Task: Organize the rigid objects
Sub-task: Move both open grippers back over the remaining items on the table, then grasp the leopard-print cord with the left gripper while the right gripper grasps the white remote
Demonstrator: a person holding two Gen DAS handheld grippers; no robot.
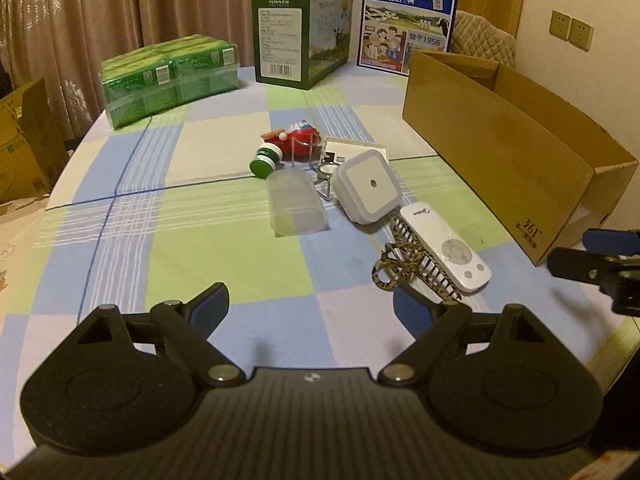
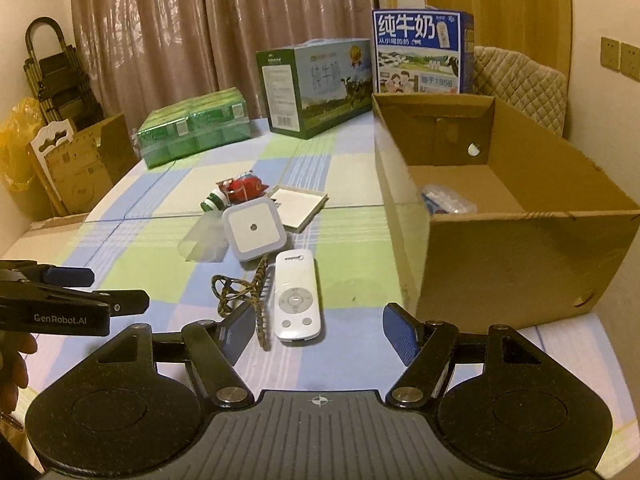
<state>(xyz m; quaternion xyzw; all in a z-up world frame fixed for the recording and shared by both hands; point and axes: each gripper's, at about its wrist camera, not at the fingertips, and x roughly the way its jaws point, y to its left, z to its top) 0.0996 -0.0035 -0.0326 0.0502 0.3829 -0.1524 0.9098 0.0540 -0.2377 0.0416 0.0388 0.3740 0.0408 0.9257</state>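
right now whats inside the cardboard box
In the right wrist view the open cardboard box holds a clear plastic-wrapped packet near its left wall. The rest of the visible floor looks bare, but the near wall hides the front strip of the floor.

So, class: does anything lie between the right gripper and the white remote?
Nothing visible does. The open right gripper faces the white remote directly; the patterned hair clip lies beside the remote, to its left.

Behind the checked tablecloth [image 1: 200,220]: 2 milk cartons [image 1: 302,36] [image 2: 420,52], green shrink-wrapped pack [image 1: 168,78], brown curtains [image 2: 200,20].
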